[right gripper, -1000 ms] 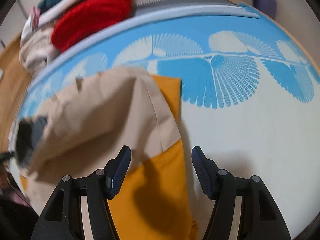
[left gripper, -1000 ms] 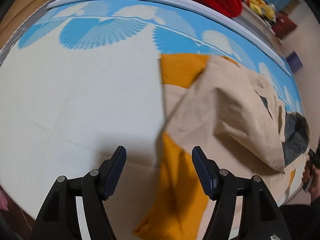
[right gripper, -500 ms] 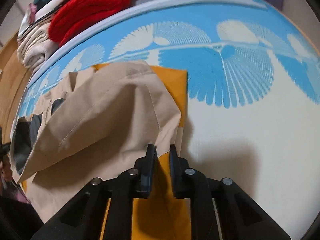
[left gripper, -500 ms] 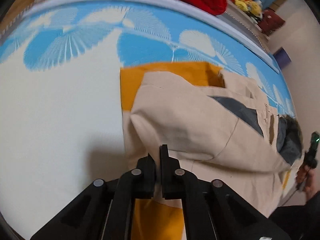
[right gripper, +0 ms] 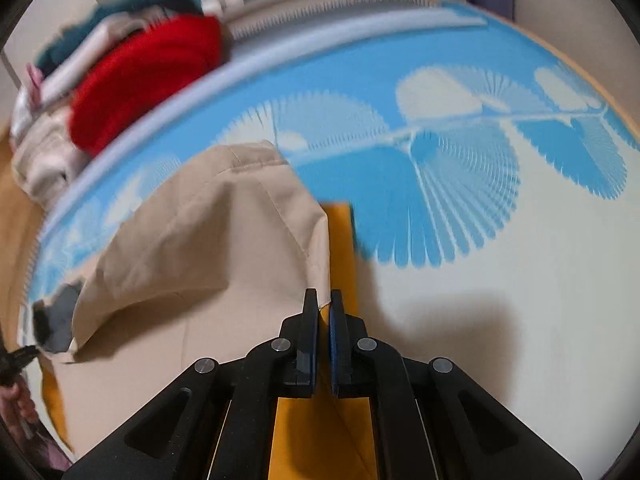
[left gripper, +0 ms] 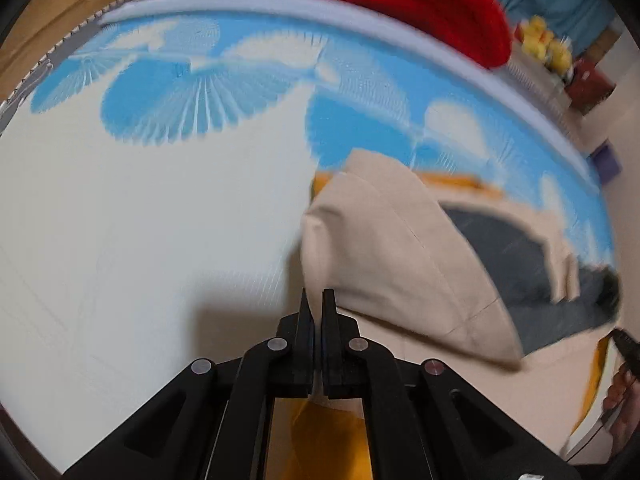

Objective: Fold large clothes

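Observation:
A beige jacket with orange panels and a dark grey lining lies on a blue-and-white patterned mat. My left gripper is shut on the jacket's near edge, and the beige cloth rises in a fold just beyond the tips. In the right wrist view the same jacket bulges up to the left, with an orange strip beside it. My right gripper is closing tight, and beige hem cloth is pinched between its pads. Orange fabric shows below both grippers.
A red garment and pale folded clothes are piled beyond the mat's far raised rim. Bare mat spreads to the outer side of each gripper. A hand with a dark object shows at the right edge.
Both grippers went from wide open to shut on the jacket's near edge. The beige cloth has been lifted and carried forward into a taller fold, covering most of the orange.

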Demonstrator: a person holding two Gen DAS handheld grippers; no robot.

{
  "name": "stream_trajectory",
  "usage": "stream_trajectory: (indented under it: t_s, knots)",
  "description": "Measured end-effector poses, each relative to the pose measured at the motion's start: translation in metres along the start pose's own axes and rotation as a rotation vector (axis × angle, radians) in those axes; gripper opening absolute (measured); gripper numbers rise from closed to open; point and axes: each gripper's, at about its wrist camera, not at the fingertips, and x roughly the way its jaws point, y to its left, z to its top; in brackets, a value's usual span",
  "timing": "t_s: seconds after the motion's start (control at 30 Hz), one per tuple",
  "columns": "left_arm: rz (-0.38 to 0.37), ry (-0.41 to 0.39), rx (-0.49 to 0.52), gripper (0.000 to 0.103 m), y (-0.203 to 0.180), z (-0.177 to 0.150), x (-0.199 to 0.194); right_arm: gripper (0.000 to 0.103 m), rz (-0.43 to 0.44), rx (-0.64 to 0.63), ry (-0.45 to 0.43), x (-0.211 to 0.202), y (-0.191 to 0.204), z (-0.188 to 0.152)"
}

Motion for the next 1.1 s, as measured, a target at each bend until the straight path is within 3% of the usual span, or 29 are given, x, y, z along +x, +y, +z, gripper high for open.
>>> stream_trajectory:
  t_s: [0.07,0.13,0.2,0.27,0.33,0.37,0.47,0.57,0.67,0.73,0.77,0.8,0.9,0.97,1.07,1.1]
  knots:
    - [-0.107,-0.135,-0.034,0.002,0.001,0.008,-0.026,0.004,0.016,0.026,-0.058,-0.012,0.001,0.004]
    - [-0.141,-0.167,-0.072,0.004,0.004,0.012,-0.029,0.004,0.079,0.078,-0.161,-0.031,-0.002,0.011]
    - [-0.122,-0.101,-0.111,0.01,0.009,0.014,-0.012,0.004,0.077,0.121,-0.181,-0.032,-0.008,0.014]
    - [-0.087,-0.003,-0.125,0.011,0.011,0.014,0.009,0.004,0.03,0.16,-0.098,-0.011,-0.015,0.013]
    - [-0.017,0.039,-0.106,0.012,0.008,0.011,0.015,0.007,0.003,0.16,0.004,0.012,-0.018,0.009]
    - [-0.013,0.03,-0.097,0.018,0.006,0.01,0.013,0.009,-0.027,0.133,0.031,0.018,-0.017,0.007]
    - [-0.021,0.008,-0.061,0.051,0.004,0.008,0.009,0.016,-0.057,0.066,0.006,0.013,-0.01,0.006]
    - [-0.024,0.078,-0.062,0.052,0.007,0.007,0.024,0.043,-0.019,0.056,0.015,0.01,-0.007,0.005]
    - [-0.047,0.124,-0.09,0.047,0.013,0.004,0.036,0.045,-0.022,0.049,0.119,0.026,-0.008,0.0]
    - [-0.091,0.153,-0.09,0.007,0.012,0.002,0.039,0.041,-0.041,0.023,0.157,0.032,-0.006,-0.003]
    - [-0.092,0.136,-0.083,0.003,0.009,0.003,0.036,0.021,-0.041,0.019,0.147,0.029,-0.005,-0.004]
    - [-0.073,0.081,-0.073,0.003,0.008,0.007,0.027,0.009,-0.044,0.016,0.129,0.026,-0.004,-0.001]
    - [-0.092,-0.12,-0.059,0.003,-0.001,0.017,-0.009,0.004,0.001,0.027,-0.012,-0.002,0.0,0.01]
    - [-0.062,-0.115,-0.054,0.006,-0.003,0.018,-0.006,0.004,0.04,0.035,-0.132,-0.023,0.005,0.017]
    - [0.031,-0.021,-0.067,0.015,0.0,0.014,0.01,0.006,0.012,0.068,-0.142,-0.025,0.001,0.019]
    - [0.04,0.031,-0.082,0.035,0.004,0.012,0.015,0.014,-0.005,0.092,-0.114,-0.02,-0.003,0.018]
